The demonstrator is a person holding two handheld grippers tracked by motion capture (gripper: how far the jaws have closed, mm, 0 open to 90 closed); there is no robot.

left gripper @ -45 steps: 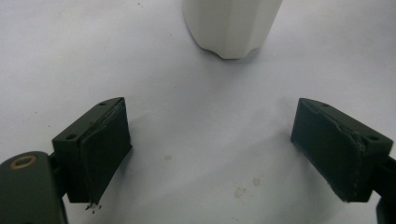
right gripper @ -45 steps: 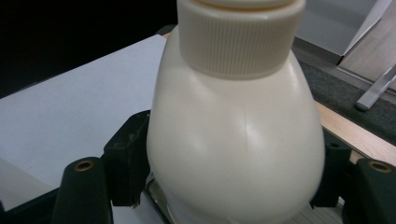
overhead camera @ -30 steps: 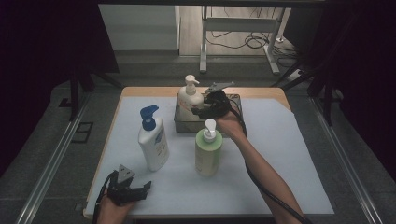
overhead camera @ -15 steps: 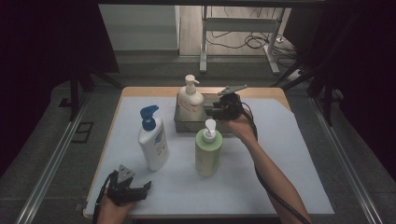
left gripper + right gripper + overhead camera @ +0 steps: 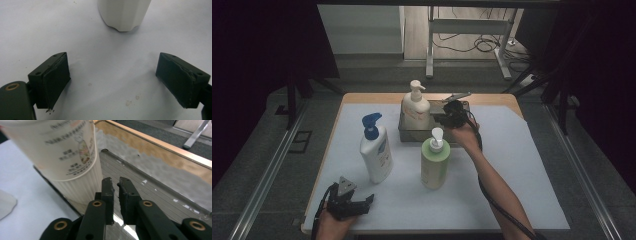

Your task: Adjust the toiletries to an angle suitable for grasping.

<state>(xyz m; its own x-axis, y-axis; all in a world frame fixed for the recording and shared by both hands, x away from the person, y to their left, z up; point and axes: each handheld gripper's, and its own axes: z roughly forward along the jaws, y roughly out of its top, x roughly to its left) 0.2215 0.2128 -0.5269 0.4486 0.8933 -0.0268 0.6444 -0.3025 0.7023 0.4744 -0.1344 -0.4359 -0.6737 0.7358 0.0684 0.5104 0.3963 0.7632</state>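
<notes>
A cream pump bottle [image 5: 414,107] stands upright in the left end of a metal tray [image 5: 459,139] at the back of the table. My right gripper [image 5: 447,117] hovers over the tray just right of that bottle. In the right gripper view its jaws [image 5: 116,182] are shut with only a thin slit between them and nothing held. They sit beside the cream bottle's ribbed base [image 5: 75,187], above the tray floor [image 5: 150,187]. My left gripper [image 5: 357,205] rests at the front left of the mat, open and empty [image 5: 112,80].
A white bottle with a blue pump [image 5: 376,150] stands left of centre, its base [image 5: 123,15] just ahead of my left jaws. A green bottle with a white pump [image 5: 434,162] stands in front of the tray. The white mat [image 5: 522,165] covers the wooden table.
My right gripper shifted slightly right over the tray, then drew back toward the near side and lower. The bottles and my left gripper have stayed put.
</notes>
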